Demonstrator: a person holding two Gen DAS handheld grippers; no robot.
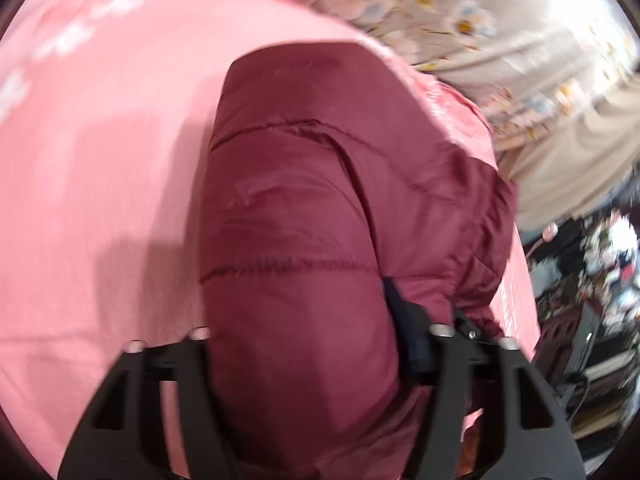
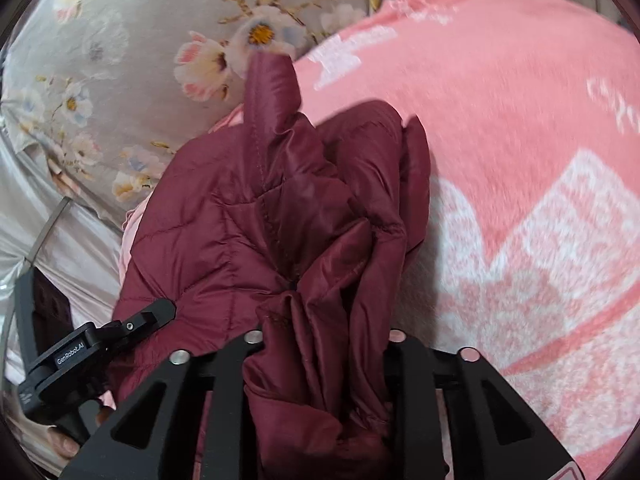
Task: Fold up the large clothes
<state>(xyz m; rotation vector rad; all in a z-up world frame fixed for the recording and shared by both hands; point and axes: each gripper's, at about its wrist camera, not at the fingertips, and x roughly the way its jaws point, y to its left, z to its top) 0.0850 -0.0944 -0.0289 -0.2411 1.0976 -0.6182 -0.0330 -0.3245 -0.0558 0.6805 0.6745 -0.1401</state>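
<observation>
**Left wrist view: both grippers hold a maroon jacket over a pink blanket**

In the left wrist view we see our left gripper (image 1: 316,344) with a thick fold of the maroon quilted jacket (image 1: 320,200) filling the space between its jaws, which press against the padding on both sides. The jacket stretches away from us across the middle of a pink blanket (image 1: 100,160). Far right lies a grey floral sheet (image 1: 420,12), somewhat blurred.

In the right wrist view our right gripper (image 2: 320,344) clamps a bunched, crumpled part of the jacket (image 2: 248,216), its jaws narrow around the gathered fabric. The left gripper (image 2: 100,340) appears near left, touching the jacket's edge. The blanket (image 2: 520,140), with white patterning, spreads to the right; the floral sheet (image 2: 120,60) lies far left.
</observation>
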